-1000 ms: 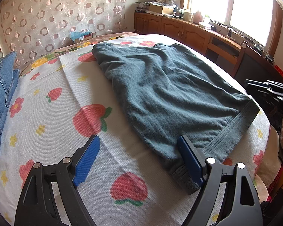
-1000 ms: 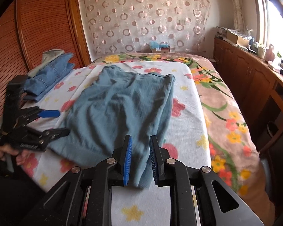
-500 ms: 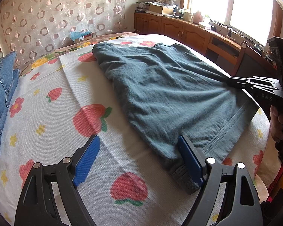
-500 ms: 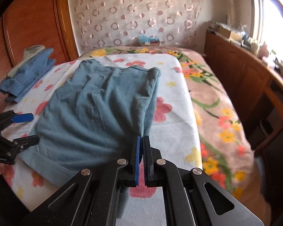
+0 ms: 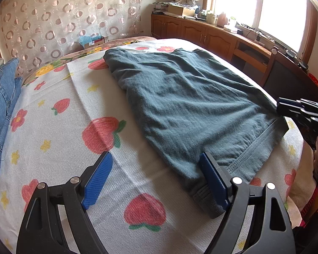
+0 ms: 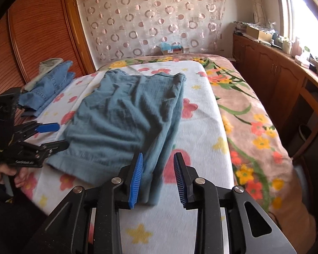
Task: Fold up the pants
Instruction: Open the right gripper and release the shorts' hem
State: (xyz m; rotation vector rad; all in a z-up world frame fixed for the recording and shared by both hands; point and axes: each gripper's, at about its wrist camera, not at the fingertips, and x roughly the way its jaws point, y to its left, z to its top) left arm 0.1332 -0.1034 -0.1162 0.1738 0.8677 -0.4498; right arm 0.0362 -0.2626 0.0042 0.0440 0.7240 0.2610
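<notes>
1. Teal pants spread flat on a white blanket printed with strawberries and flowers, covering the bed; fabric lightly wrinkled, waistband toward the near edge.
2. Left gripper spread wide, blue pads well apart. Right-hand pad resting on the near-left waistband corner; left-hand pad over bare blanket. Nothing clamped.
3. Same gripper seen from the right wrist view at the left edge of the pants, fingers parted, held by a hand at the lower left.
4. Right gripper parted, blue pads on either side of the near-right corner of the pants, which lies folded over itself there. Left pad touching or just beside the cloth; right pad apart from it. No grip on the fabric.
5. Right gripper, from the left wrist view, at the right edge of the waistband; finger spacing not legible from this angle.
6. Blue denim garment piled at the far left of the bed, well apart from the pants.
7. Floral brown bedspread exposed to the right of the blanket.
8. Wooden cabinets under the window, cluttered on top.
</notes>
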